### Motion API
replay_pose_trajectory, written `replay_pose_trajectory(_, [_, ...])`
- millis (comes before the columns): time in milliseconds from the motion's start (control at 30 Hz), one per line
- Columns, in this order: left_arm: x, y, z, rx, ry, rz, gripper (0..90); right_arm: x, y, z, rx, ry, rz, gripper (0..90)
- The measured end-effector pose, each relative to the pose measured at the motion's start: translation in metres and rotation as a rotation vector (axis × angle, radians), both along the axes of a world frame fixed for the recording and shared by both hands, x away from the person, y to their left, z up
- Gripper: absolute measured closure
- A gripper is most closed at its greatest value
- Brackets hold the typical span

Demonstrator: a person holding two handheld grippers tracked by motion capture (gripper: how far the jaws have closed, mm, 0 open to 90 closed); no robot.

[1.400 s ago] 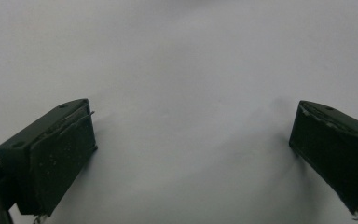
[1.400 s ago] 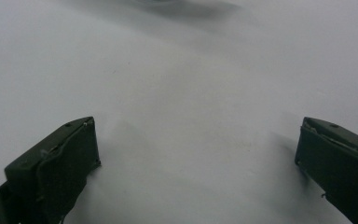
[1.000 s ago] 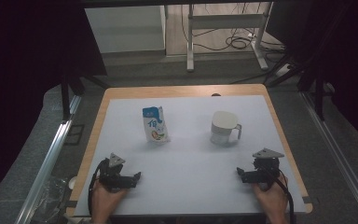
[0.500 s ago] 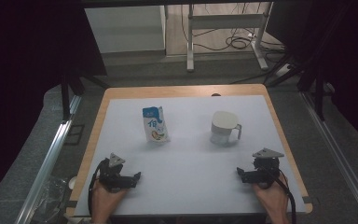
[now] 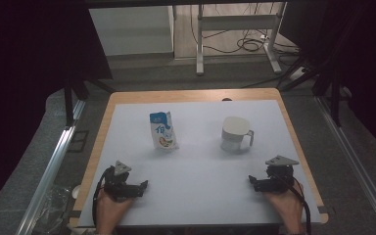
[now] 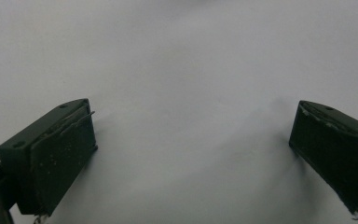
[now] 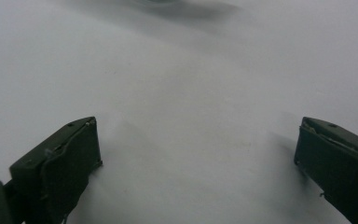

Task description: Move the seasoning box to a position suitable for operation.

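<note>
Grippers (image 5: pixel 142 186) (image 5: pixel 252 182) agape, carton (image 5: pixel 163 130) apart

White sheet (image 5: pixel 196 161) covers wood table (image 5: pixel 127 96). Carton (image 5: pixel 164 130) upright, left of mug (image 5: pixel 235 133), well apart. Mug handle points right. Left gripper (image 5: pixel 138 188) near-left of the carton, right gripper (image 5: pixel 254 182) near-right of the mug, both resting on the sheet, clear of both items. Hands at the near edge.
</note>
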State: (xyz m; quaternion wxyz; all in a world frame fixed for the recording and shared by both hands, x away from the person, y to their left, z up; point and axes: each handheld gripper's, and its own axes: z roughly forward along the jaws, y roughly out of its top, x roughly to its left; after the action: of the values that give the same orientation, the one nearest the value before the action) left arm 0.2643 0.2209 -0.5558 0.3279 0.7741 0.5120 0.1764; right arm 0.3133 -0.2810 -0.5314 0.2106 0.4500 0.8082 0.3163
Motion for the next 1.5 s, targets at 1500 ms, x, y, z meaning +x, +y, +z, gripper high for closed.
replay_pose_trajectory(1500, [0.0, 0.0, 0.0, -0.001, 0.0, 0.001, 0.3, 0.031, 0.021, 0.031, 0.106, -0.312, -0.086, 33.0])
